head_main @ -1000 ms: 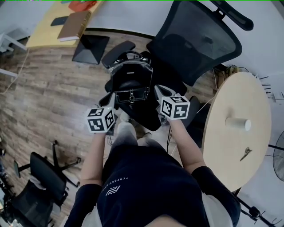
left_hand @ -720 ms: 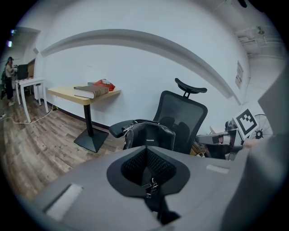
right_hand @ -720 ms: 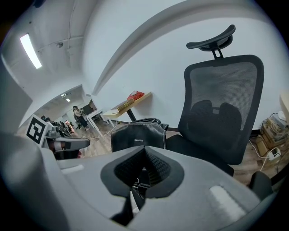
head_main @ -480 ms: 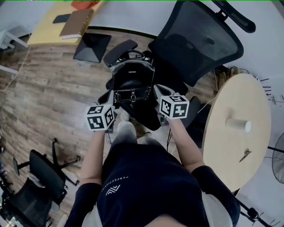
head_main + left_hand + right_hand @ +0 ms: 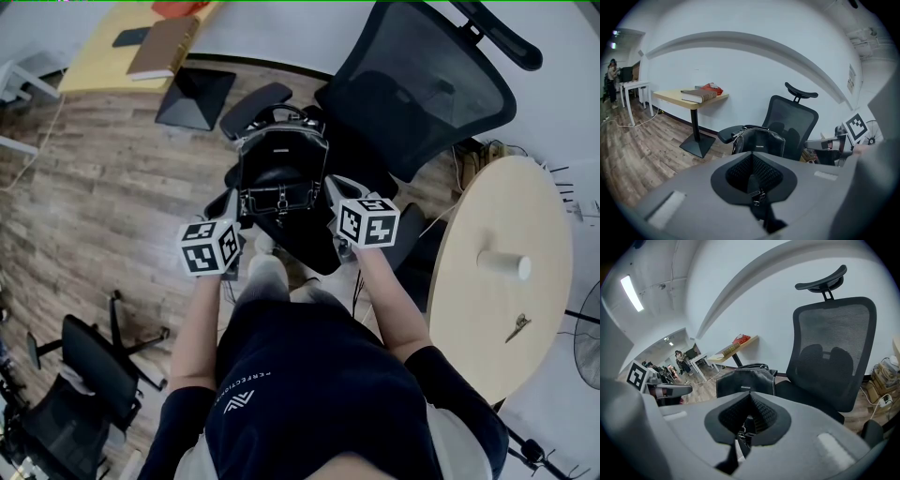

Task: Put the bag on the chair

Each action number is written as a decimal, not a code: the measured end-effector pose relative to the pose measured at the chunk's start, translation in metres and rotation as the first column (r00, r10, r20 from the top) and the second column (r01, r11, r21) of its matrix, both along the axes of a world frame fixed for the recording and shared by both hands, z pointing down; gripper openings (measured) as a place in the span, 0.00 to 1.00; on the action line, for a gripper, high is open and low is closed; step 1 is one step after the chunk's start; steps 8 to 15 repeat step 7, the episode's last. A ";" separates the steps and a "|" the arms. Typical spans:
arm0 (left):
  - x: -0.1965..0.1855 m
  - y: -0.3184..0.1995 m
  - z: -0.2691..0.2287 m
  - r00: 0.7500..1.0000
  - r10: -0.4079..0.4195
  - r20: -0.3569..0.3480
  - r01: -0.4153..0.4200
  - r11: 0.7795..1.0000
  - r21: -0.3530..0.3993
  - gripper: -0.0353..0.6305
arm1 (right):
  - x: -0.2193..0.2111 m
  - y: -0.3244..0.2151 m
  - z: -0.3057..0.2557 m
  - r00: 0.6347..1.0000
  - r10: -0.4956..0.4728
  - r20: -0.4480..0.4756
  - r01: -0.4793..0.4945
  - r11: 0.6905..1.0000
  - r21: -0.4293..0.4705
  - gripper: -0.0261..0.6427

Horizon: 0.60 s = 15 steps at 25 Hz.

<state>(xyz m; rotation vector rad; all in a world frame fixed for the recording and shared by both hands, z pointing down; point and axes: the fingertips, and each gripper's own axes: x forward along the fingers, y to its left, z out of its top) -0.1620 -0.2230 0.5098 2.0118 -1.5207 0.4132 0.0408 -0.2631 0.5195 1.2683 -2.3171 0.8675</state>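
Bag (image 5: pixel 281 173) looks to sit on the chair (image 5: pixel 422 89) seat, I think. My left gripper (image 5: pixel 752 180) and right gripper (image 5: pixel 745 425) are both clamped on its straps (image 5: pixel 758 198) — only releasing remains.

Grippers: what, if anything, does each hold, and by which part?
Both the left gripper and the right gripper are shut on the black bag, each pinching one buckled strap.
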 end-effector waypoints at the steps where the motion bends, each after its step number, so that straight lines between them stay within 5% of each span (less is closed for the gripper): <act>1: 0.000 0.000 0.000 1.000 -0.001 0.000 0.001 1.000 -0.001 0.08 | 0.000 0.000 0.000 1.000 0.000 0.000 0.000 1.000 0.000 0.04; 15: -0.001 0.002 0.003 1.000 -0.006 0.000 0.006 1.000 -0.010 0.08 | -0.001 -0.001 0.002 1.000 -0.002 -0.008 0.002 1.000 -0.004 0.04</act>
